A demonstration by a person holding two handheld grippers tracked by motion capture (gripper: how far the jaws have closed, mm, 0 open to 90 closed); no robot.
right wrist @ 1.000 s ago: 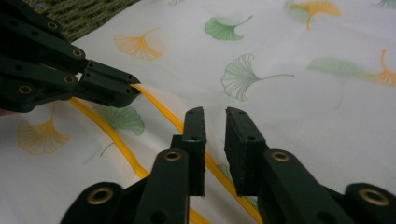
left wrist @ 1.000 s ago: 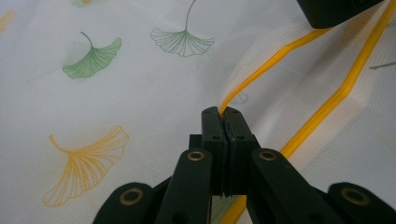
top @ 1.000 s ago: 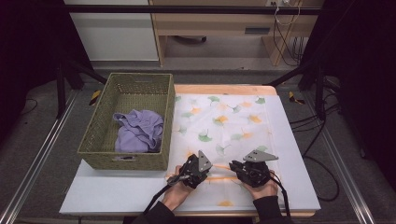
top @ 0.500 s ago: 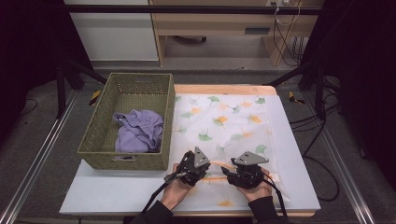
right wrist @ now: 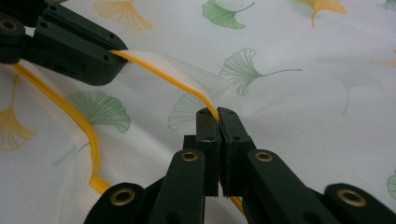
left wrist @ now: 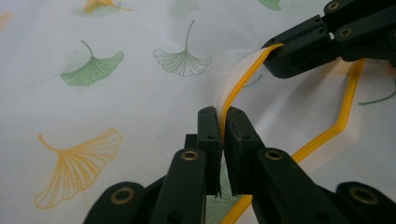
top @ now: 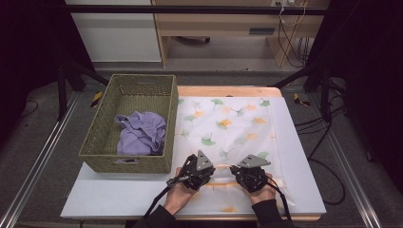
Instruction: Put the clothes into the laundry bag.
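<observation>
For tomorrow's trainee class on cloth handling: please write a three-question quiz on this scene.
1. True or false: both grippers pinch the yellow hem of the ginkgo-print cloth.
2. What lies in the wicker basket? A) a purple garment B) a towel C) nothing
3. Fill in: the basket stands to the ____ of the cloth in the high view.

Key: 1 true: left gripper and right gripper are shut on it. 2 A, purple garment. 3 left.
</observation>
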